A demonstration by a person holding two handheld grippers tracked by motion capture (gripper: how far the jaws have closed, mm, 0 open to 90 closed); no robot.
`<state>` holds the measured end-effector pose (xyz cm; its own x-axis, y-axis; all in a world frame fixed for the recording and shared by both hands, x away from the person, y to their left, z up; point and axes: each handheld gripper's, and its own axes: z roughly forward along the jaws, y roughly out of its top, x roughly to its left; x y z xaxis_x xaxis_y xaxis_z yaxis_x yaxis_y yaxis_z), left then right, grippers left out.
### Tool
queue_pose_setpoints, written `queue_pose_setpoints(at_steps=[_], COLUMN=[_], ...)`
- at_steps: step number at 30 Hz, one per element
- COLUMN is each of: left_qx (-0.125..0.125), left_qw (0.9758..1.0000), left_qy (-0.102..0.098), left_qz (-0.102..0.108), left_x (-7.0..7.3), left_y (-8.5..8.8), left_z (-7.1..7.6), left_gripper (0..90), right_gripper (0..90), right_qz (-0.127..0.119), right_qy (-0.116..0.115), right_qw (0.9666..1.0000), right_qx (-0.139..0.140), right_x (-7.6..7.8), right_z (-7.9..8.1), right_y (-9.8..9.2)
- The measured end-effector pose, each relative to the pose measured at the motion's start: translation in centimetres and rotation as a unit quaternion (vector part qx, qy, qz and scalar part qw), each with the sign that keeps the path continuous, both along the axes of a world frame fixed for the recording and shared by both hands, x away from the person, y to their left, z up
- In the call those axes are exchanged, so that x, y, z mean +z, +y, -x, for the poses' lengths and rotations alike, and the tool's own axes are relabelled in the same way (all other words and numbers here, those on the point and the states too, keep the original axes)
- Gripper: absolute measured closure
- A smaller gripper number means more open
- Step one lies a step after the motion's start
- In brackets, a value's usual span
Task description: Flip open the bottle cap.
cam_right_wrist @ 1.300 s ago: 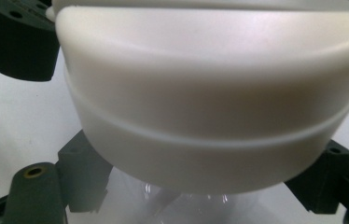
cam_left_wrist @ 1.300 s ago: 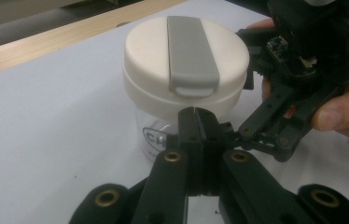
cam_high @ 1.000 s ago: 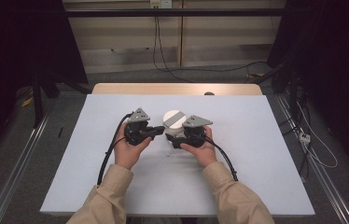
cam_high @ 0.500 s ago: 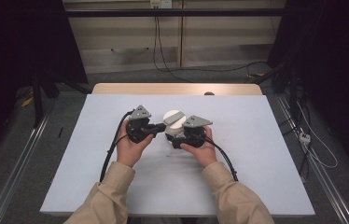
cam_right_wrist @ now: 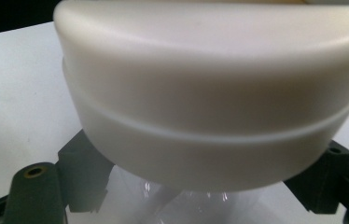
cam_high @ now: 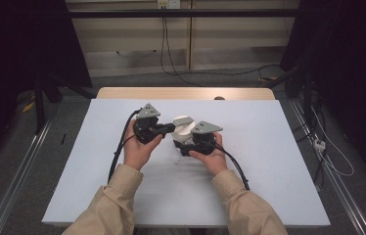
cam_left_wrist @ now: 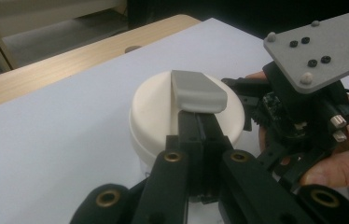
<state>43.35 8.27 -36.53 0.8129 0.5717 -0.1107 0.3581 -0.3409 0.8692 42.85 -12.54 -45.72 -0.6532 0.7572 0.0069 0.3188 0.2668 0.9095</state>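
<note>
Nothing has visibly shifted since the earlier frames. From above, both hands meet at mid-worktop point(cam_high: 279, 161): the left gripper point(cam_high: 167, 129) reaches sideways to the white-lidded jar point(cam_high: 183, 128). Its own view shows fingers clenched against the lid's grey tab point(cam_left_wrist: 198, 91). The right gripper's point(cam_right_wrist: 196, 205) fingers grasp the clear jar body point(cam_right_wrist: 182, 205) below the lid. No writing legible.

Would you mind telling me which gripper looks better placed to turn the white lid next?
Left: its fingers already pinch the grey handle on the white round lid, while the right gripper steadies the container below.
</note>
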Motion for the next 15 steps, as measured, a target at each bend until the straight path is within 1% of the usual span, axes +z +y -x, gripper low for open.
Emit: queue_pose_setpoints(at_steps=[3, 4, 5, 8, 11, 15], left_qx=[-0.001, -0.001, 0.0, 0.0, -0.001, -0.001], left_qw=[1.0, 1.0, 1.0, 1.0, 1.0, 1.0], left_qy=[0.003, 0.002, 0.003, 0.0, 0.003, 0.002], left_qz=[0.003, 0.0, 0.005, 0.003, 0.002, 0.008], left_x=[0.08, 0.13, 0.11, 0.28, 0.44, 0.55], left_y=[-0.07, -0.09, -0.16, -0.32, -0.55, -0.82], left_z=[-0.13, -0.18, -0.21, -0.34, -0.44, -0.58], left_gripper=[90.0, 90.0, 90.0, 90.0, 90.0, 90.0], right_gripper=[18.9, 19.0, 18.9, 19.0, 19.0, 19.0], right_qz=[0.0, 0.0, 0.0, 0.0, 0.0, 0.0], right_qy=[0.0, 0.0, 0.0, 0.0, 0.0, 0.001], right_qw=[1.0, 1.0, 1.0, 1.0, 1.0, 1.0], right_qx=[0.0, 0.0, 0.0, 0.0, 0.0, -0.001], right_x=[-0.01, -0.01, -0.01, -0.02, -0.02, -0.03], right_z=[0.0, -0.01, -0.01, -0.01, -0.01, -0.01], right_y=[0.01, 0.01, 0.0, 0.01, 0.02, 0.03])
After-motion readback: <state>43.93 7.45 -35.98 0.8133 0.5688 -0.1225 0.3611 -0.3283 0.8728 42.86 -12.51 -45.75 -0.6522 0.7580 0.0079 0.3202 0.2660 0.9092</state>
